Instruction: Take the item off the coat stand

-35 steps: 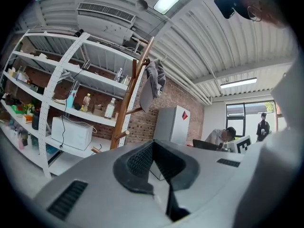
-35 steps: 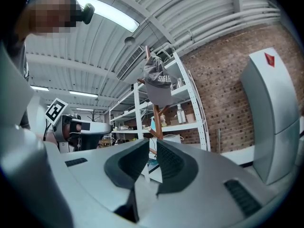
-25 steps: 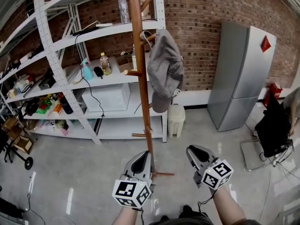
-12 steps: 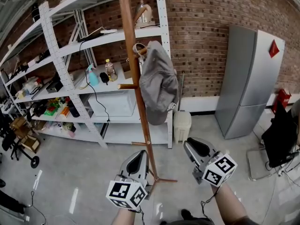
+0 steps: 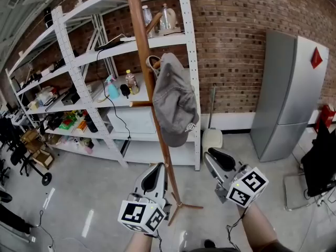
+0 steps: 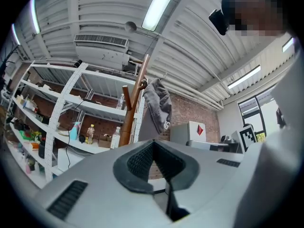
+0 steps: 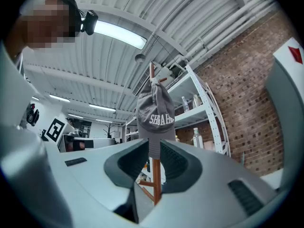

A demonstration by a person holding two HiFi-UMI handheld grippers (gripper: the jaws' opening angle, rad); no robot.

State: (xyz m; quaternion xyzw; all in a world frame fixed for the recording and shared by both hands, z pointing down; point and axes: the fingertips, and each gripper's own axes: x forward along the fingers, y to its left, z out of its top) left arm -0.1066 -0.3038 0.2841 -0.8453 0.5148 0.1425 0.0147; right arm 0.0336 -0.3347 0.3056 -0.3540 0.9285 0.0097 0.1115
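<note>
Slightly shifted since a second ago, the left gripper point(image 5: 157, 170) is closed and the right gripper point(image 5: 215, 157) is opening, empty. Farther, up-left of the right jaws, the grey cap point(image 5: 176, 104) hangs lengthwise down the coat stand point(image 5: 139, 41).

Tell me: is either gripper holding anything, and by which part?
Nothing is held: left gripper is shut and empty; right gripper is opening, nothing between its jaws.

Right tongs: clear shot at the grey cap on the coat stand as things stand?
Probably yes. The right tongs, jaws opening with nothing between them, sit below the cap with only open air in between. The cap hangs to the right of the coat stand pole, so the pole shouldn't block.
</note>
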